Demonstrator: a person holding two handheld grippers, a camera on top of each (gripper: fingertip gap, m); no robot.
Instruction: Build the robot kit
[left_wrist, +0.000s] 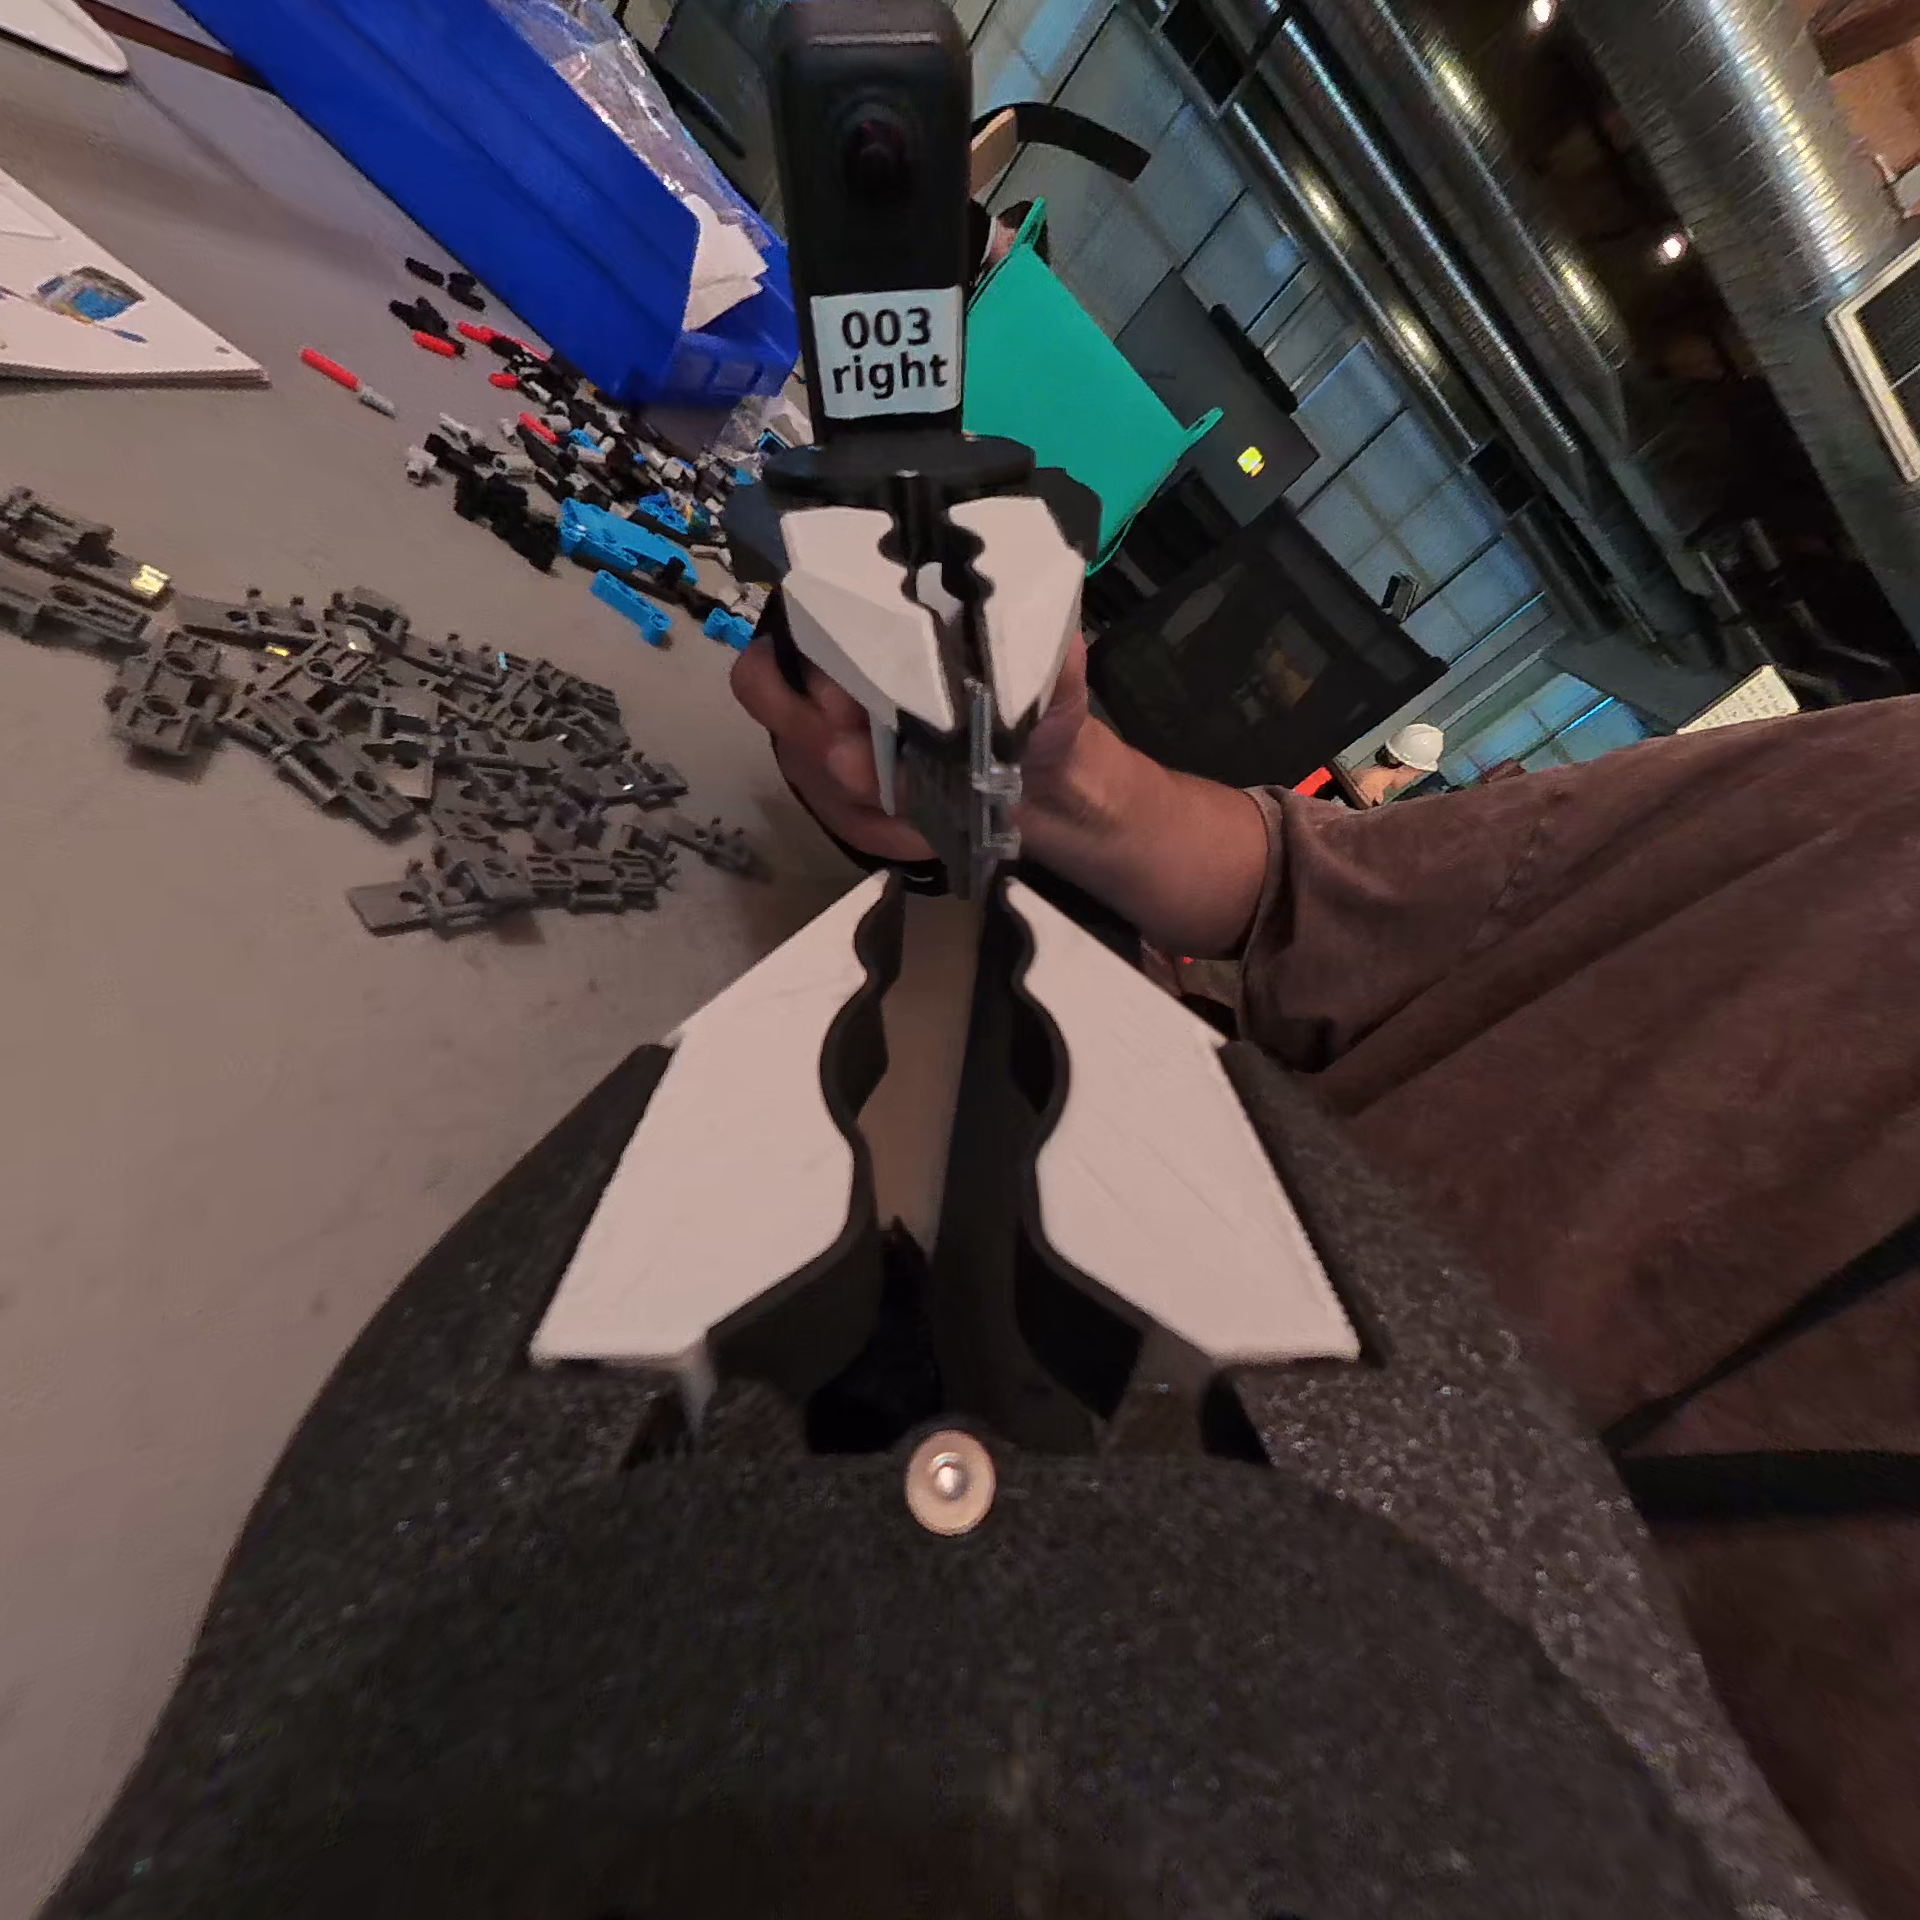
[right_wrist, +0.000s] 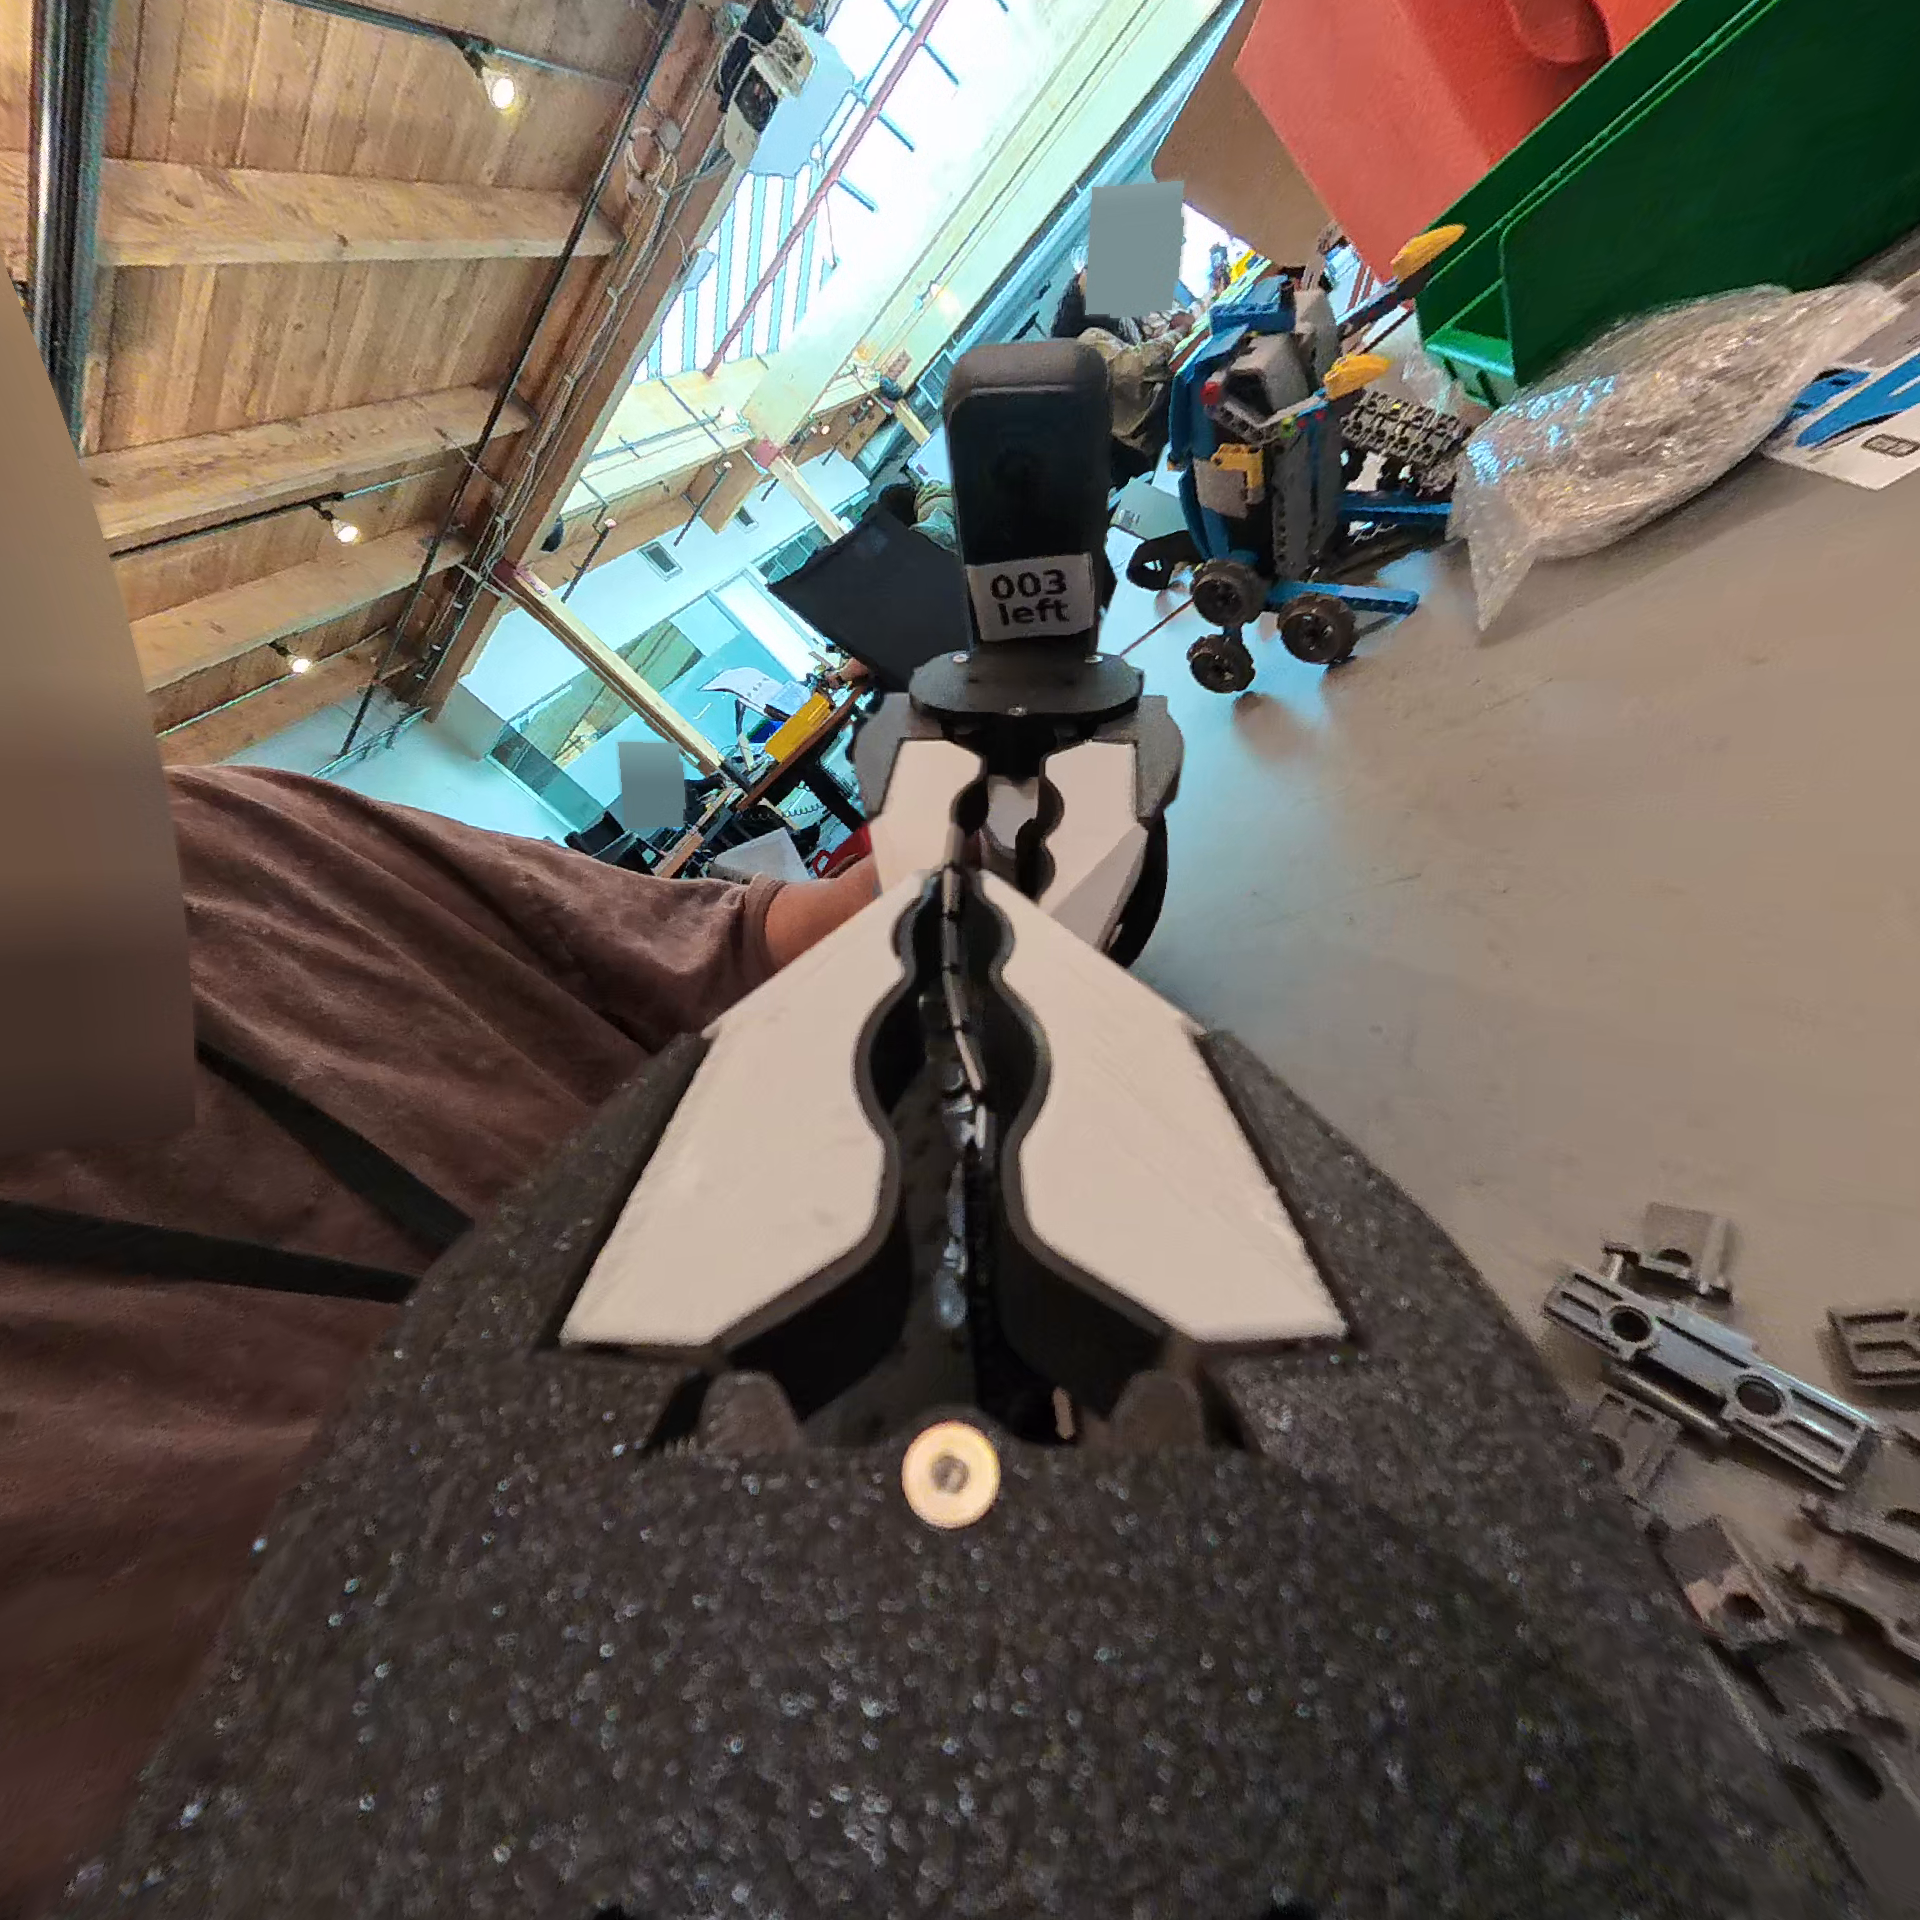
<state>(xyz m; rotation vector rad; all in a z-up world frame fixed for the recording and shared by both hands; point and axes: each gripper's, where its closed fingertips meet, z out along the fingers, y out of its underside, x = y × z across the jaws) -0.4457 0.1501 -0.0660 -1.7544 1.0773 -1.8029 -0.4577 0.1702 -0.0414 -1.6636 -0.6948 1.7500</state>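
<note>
My two grippers face each other tip to tip above a grey table (right_wrist: 1455, 935). My left gripper (left_wrist: 940, 899) is shut on a thin dark grey plastic strip (left_wrist: 971, 1091), seen edge-on between its white fingers. My right gripper (right_wrist: 951, 883) is shut on a narrow dark grey linked piece (right_wrist: 956, 1049). In the left wrist view the right gripper (left_wrist: 982, 722), held by a hand (left_wrist: 831, 748), has a grey part (left_wrist: 987, 800) sticking out of its tips and meeting the left gripper's strip. The left gripper (right_wrist: 997, 842) also shows in the right wrist view, close behind my tips.
A heap of dark grey links (left_wrist: 416, 727) and small black, red and blue parts (left_wrist: 582, 488) lie on the table by a blue bin (left_wrist: 499, 156) and a booklet (left_wrist: 104, 322). A brick-built wheeled model (right_wrist: 1288, 499), a plastic bag (right_wrist: 1642, 416) and a green bin (right_wrist: 1714, 177) stand opposite. My two grippers' fingertips are within a few centimetres of each other.
</note>
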